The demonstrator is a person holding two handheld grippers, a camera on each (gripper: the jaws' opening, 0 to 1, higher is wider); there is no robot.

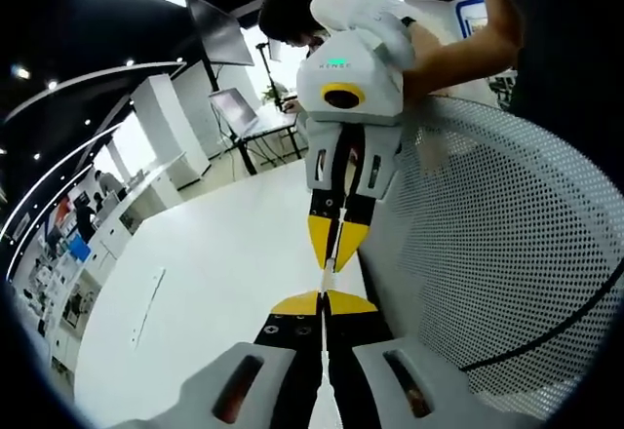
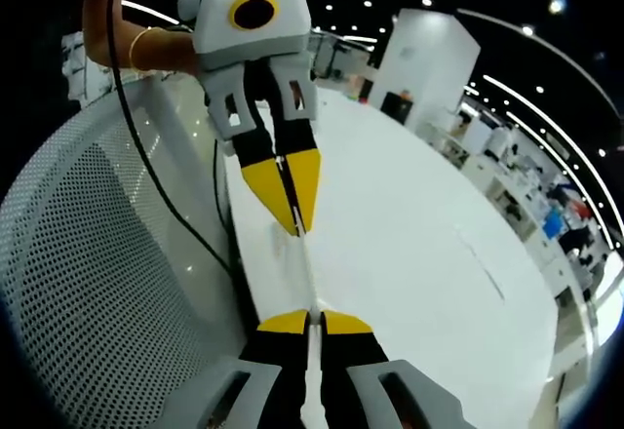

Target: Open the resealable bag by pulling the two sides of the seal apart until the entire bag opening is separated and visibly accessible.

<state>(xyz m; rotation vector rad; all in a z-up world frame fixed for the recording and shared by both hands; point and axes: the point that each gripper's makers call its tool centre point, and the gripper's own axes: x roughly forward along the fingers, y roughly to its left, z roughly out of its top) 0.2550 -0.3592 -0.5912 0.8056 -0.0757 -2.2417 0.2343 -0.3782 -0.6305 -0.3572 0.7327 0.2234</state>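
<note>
both grippers pinching the bag edge-on, seal pull not visibly started

left gripper rises from 6 o'clock in the left gripper view, yellow tips pressed together on a thin pale strip, which i take for the resealable bag seen edge-on. right gripper comes down from 12 o'clock in that view, tips also closed on the same strip, just beyond the left one's tips.

right gripper view mirrors it: right gripper at 6 o'clock clamped on the bag, left gripper at 11 o'clock clamped further along. strip runs taut between them.

why held so: probably one gripper per side of the seal so they can pull apart, but cannot tell whether each holds one layer or both, too thin. no opening seen, so the task looks barely begun.

white table lies below. perforated white mesh panel at 3 o'clock in the left gripper view, 9 o'clock in the right gripper view, with a black cable across it.
</note>
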